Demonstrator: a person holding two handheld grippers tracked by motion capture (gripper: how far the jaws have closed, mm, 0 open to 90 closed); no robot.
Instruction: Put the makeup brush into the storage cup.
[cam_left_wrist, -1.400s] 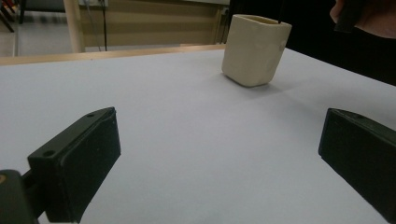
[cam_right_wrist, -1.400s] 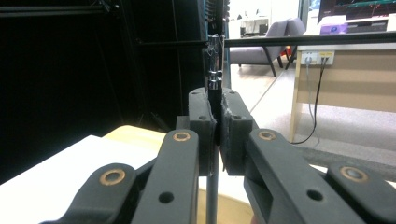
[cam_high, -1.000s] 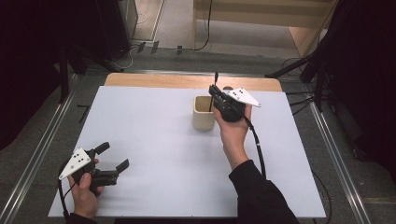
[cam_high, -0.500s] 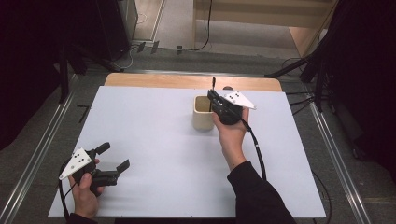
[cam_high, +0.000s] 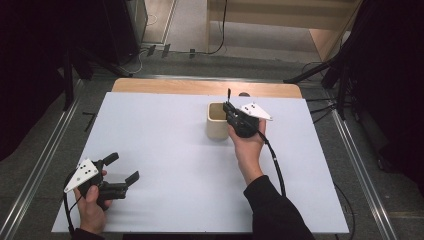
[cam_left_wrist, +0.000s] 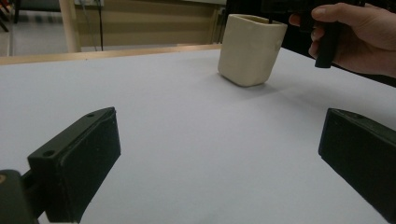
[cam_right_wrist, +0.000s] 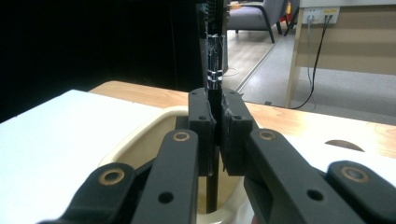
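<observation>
A cream cup (cam_high: 217, 125) stands on the white table (cam_high: 165, 150), right of the middle and toward the back. My right gripper (cam_high: 229, 109) hovers over the cup's right rim, shut on a thin black stick (cam_high: 228, 96) held upright. In the right gripper view the stick (cam_right_wrist: 214, 51) rises between the pressed pads of the gripper (cam_right_wrist: 216, 100), and its lower end reaches down inside the cup (cam_right_wrist: 140, 135). My left gripper (cam_high: 123, 167) rests open at the front left with nothing between its fingers. From the left gripper view (cam_left_wrist: 219, 140) the cup (cam_left_wrist: 251, 49) stands far ahead.
A wooden strip (cam_high: 200, 87) runs along the table's far edge, with a dark round hole (cam_high: 244, 94) behind the cup. Metal rails (cam_high: 45, 160) flank both sides. The person's right hand (cam_left_wrist: 359, 37) is beside the cup.
My right gripper has sunk slightly, bringing the stick lower into the cup. The left gripper has stayed put.
</observation>
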